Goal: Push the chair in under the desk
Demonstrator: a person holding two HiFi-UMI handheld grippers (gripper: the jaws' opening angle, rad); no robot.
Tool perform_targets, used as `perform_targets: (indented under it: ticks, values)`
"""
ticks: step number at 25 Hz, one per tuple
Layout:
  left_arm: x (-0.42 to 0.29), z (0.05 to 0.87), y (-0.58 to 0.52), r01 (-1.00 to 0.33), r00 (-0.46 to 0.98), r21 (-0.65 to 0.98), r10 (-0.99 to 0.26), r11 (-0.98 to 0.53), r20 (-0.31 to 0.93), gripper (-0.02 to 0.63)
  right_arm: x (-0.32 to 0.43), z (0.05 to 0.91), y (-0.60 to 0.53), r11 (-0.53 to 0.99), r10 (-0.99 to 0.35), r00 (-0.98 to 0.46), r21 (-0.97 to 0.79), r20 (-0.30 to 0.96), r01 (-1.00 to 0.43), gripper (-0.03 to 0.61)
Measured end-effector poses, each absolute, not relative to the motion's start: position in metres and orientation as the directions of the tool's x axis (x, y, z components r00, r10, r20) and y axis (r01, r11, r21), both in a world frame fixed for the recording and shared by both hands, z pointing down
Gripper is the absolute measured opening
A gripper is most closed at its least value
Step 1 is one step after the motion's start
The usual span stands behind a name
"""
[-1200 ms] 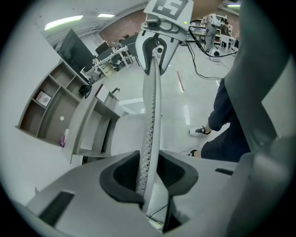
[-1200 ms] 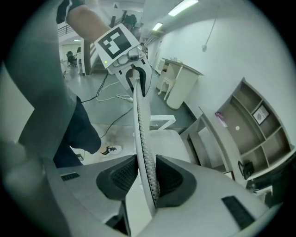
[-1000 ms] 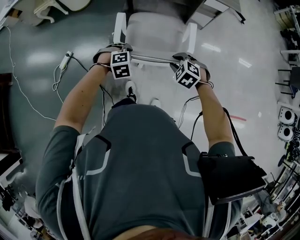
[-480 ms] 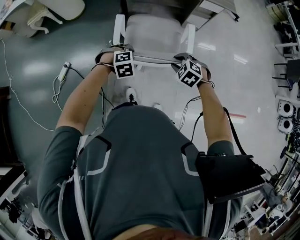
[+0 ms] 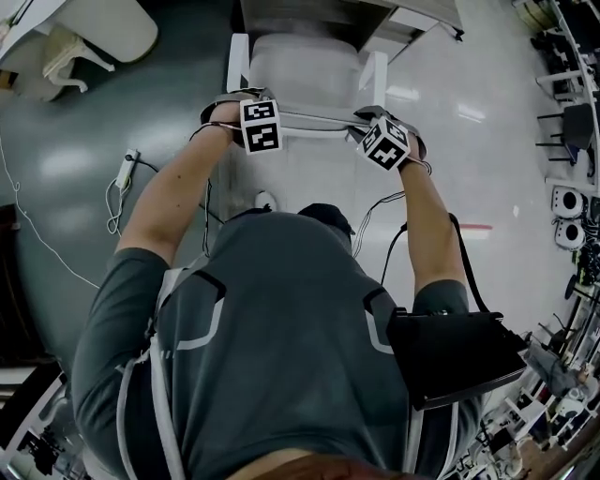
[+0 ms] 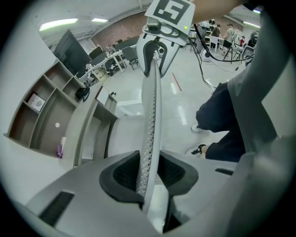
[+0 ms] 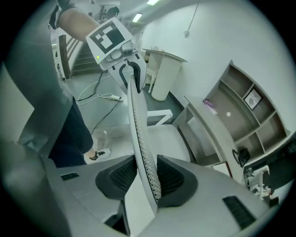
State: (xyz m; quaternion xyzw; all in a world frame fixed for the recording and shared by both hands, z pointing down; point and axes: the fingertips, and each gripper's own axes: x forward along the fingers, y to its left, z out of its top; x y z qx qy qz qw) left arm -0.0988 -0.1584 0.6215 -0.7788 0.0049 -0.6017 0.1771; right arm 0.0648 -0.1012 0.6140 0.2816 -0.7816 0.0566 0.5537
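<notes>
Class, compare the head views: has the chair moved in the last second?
Yes. The chair has slid up the picture, toward the desk and away from the power strip on the floor.

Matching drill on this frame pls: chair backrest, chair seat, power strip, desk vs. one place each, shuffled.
1 chair backrest
2 chair seat
3 power strip
4 desk

A on the floor, left in the head view
B between the jaws of the left hand-held gripper and the right hand-held gripper
C between two white armrests
D beyond the chair, at the head view's top

Pairs: 1-B, 2-C, 3-A, 4-D. The right hand-held gripper's jaws have just been opening, with the backrest between them.
</notes>
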Motion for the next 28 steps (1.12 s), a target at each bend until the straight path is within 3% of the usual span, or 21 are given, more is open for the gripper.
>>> perform_targets:
  ticks: [16, 28]
  values:
    - [-0.070, 0.623, -0.211, 0.227, 0.271, -0.216, -0.151, -0.950, 0.951, 0.109, 0.094, 0.617, -0.154, 0.858, -0.353, -0.233, 0.214, 0.906, -0.467, 0.138]
    - [-0.032, 0.623, -0.262, 0.162, 0.243, -0.185, -0.142, -0.969, 0.959, 0.109, 0.136, 0.617, -0.216, 0.877, -0.356, -0.241, 0.233, 0.903, -0.419, 0.141]
